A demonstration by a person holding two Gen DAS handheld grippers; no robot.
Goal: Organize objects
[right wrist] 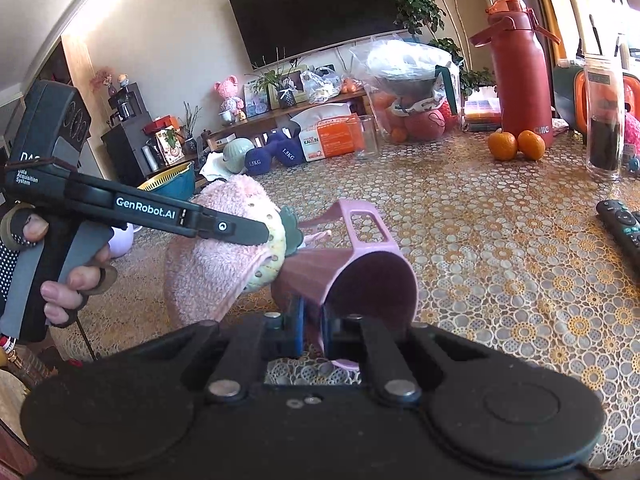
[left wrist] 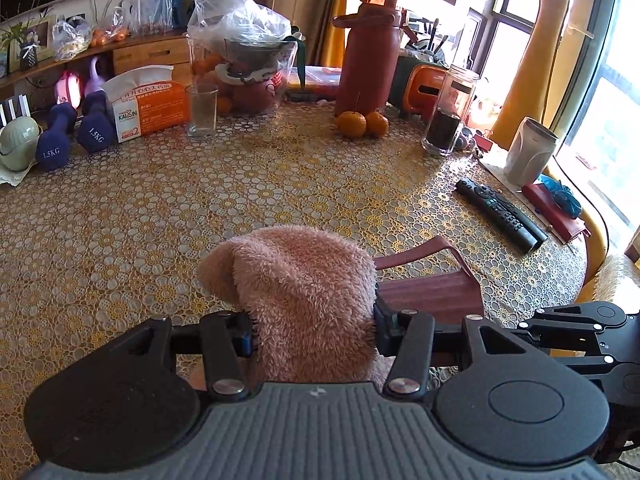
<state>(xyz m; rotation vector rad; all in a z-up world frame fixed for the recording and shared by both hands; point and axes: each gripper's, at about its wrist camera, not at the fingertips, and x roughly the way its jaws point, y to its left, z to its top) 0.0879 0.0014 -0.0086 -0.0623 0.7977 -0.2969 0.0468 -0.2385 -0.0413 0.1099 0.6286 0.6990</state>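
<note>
- The left gripper [left wrist: 314,334] pinches a fluffy pink towel [left wrist: 304,280], its jaws pressed into the pile on both sides. The cloth is soft and bunched, so the pinch may hold only an outer fold; a pull could let the rest slide free and drop onto the lace-patterned table [left wrist: 160,220].
- Seen from the right wrist camera, the towel [right wrist: 216,264] sits against the outside of the pink mug [right wrist: 360,280], at its base end. If it is dragged across, it could snag the handle [right wrist: 366,222] and twist the mug.
- The right gripper [right wrist: 312,334] is closed on the mug's rim wall, holding the mug tipped on its side with the mouth toward the camera. That is a thin, smooth edge; any push from the towel side may lever the mug out of the pinch, letting it roll.
- Farther right lies a remote control [right wrist: 622,228], well apart from the mug. A rolling mug could reach it, or the table edge beyond.
</note>
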